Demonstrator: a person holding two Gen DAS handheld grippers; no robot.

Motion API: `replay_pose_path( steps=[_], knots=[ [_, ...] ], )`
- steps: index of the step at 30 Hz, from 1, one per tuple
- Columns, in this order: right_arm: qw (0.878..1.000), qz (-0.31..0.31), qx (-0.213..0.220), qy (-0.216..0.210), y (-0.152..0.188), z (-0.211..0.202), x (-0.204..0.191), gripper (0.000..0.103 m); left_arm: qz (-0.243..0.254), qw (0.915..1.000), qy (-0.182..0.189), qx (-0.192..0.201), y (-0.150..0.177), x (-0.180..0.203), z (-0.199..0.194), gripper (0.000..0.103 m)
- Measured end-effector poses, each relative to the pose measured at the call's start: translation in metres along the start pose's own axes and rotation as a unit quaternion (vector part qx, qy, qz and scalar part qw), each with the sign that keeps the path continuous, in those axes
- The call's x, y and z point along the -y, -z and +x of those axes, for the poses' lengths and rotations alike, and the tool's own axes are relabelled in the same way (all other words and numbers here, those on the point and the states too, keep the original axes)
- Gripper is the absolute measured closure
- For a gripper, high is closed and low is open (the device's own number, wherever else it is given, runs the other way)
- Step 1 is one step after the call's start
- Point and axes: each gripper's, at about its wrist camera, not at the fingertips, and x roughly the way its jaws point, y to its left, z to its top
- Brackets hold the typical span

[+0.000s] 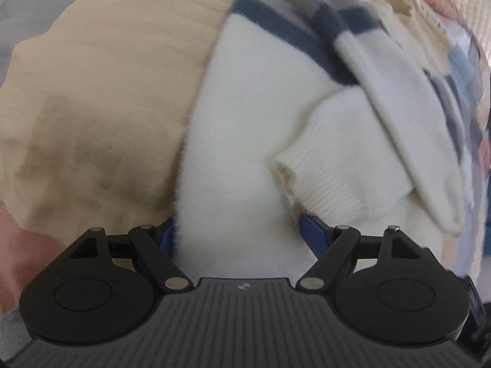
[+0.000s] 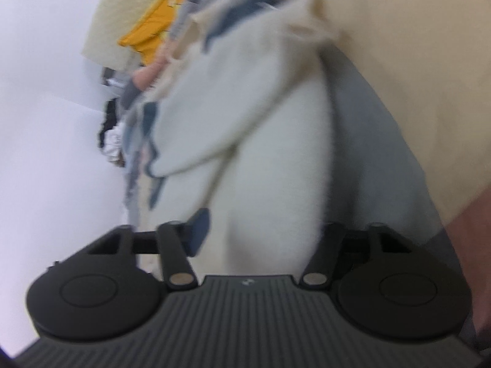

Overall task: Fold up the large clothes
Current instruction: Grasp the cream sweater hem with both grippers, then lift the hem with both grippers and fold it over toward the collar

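Left and right wrist views of a folding task. The beige cover [image 1: 101, 70], the largest surface, spreads under everything and fills the left half of the left wrist view; in the right wrist view it occupies the upper right [image 2: 414, 46]. On it lies the white fleecy garment [image 1: 245, 122], bunched, with dark blue stripes [image 1: 270, 27] crossing its upper part and a ribbed cuff [image 1: 310, 165] folded over its middle. In the right wrist view the same garment [image 2: 260, 153] runs as a long pale fold from the gripper toward the top of the frame, a grey band of cloth [image 2: 374, 141] beside it. A yellow item [image 2: 153, 27] and a pile of mixed fabrics sit farther off; blur hides their detail.

The left gripper [image 1: 239, 233] points steeply down with the garment between its blue fingers [image 1: 313, 233]; the jaws stand wide, and whether the pads press the cloth cannot be told. The right gripper [image 2: 260, 230] has a fold of the garment between its jaws, one blue finger [image 2: 199, 230] against the cloth, the other hidden behind it; a firm grip cannot be confirmed.
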Motion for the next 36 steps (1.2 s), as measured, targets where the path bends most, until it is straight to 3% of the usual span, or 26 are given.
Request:
replay_pose_path(
  steps=[4,8,10,13,15,19,23,29,36],
  knots=[
    [1.000,0.001,-0.025,0.006,0.001,0.016,0.002,0.070,0.014,0.9999,-0.002,-0.009,0.002,0.002,0.002,0.019],
    [1.000,-0.008,-0.009,-0.021,0.002,0.012,-0.004,0.080,0.011,0.9999,0.003,-0.006,0.004,0.001,0.000,0.023],
    [0.999,-0.020,0.013,-0.031,0.003,0.004,-0.009,0.083,0.016,0.9998,0.011,0.006,0.004,0.002,-0.001,0.033],
    [0.998,-0.022,0.030,-0.056,0.001,-0.004,-0.013,0.084,0.022,0.9993,0.020,0.022,0.009,0.002,-0.008,0.059],
    [0.997,-0.024,0.032,-0.063,0.000,-0.006,-0.014,0.085,0.027,0.9984,0.026,0.042,0.014,0.001,-0.016,0.085],
    [0.996,-0.002,0.032,-0.085,-0.002,-0.015,-0.010,0.086,0.019,0.9929,0.074,0.092,0.023,-0.006,-0.038,0.087],
    [0.991,0.019,0.039,-0.128,-0.006,-0.031,-0.013,0.087,-0.019,0.9793,0.158,0.126,0.026,-0.025,-0.067,0.088],
    [0.977,0.032,0.051,-0.204,-0.010,-0.063,-0.032,0.087,-0.049,0.9491,0.268,0.158,0.034,-0.040,-0.120,0.088],
    [0.973,-0.007,0.052,-0.225,-0.016,-0.134,-0.060,0.086,-0.031,0.9152,0.359,0.180,0.061,-0.033,-0.195,0.089]
  ],
)
